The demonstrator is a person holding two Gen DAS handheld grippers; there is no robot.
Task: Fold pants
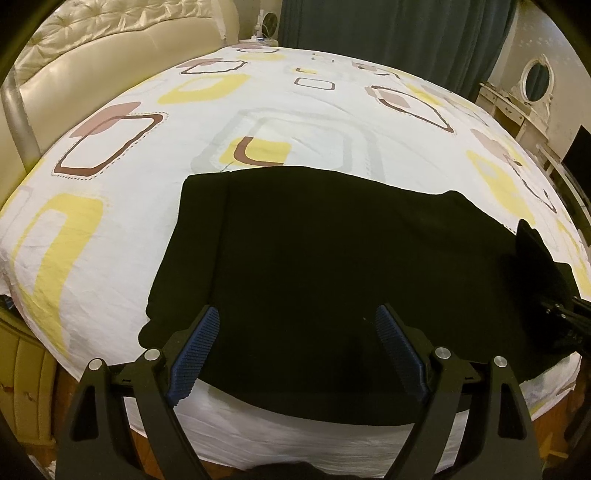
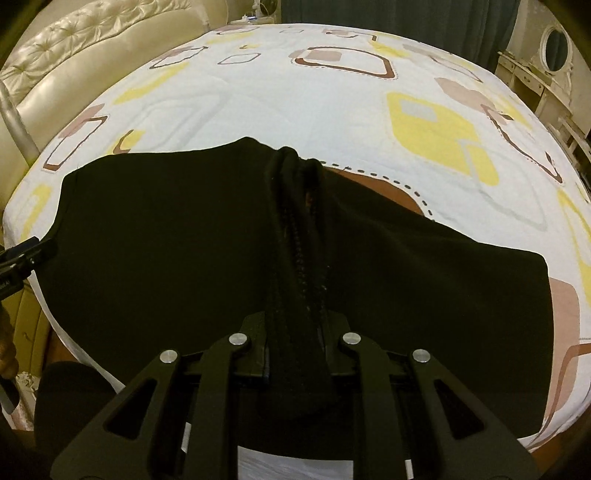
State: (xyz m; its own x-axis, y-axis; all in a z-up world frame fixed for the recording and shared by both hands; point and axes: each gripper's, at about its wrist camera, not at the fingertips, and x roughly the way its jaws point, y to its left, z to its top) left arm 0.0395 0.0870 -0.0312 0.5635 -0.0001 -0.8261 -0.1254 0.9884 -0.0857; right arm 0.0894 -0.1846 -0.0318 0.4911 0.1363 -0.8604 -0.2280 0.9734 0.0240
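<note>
Black pants (image 1: 314, 240) lie spread across the near part of the bed, reaching its front edge. My left gripper (image 1: 297, 310) hovers over their near left part, open, with blue pads (image 1: 195, 350) wide apart and nothing between them. In the right wrist view my right gripper (image 2: 295, 325) is shut on a bunched ridge of the pants (image 2: 299, 240), which runs from the jaws up to the cloth's far edge. The fingertips are buried in the cloth. In the left wrist view the right gripper's black fingers (image 1: 532, 254) show at the right end of the pants.
The bed wears a white sheet (image 1: 295, 110) with yellow and brown shapes. A cream tufted headboard (image 1: 110, 55) stands at the left. A dark curtain (image 1: 388, 29) hangs behind, and a white dresser with an oval mirror (image 1: 535, 81) is at the right.
</note>
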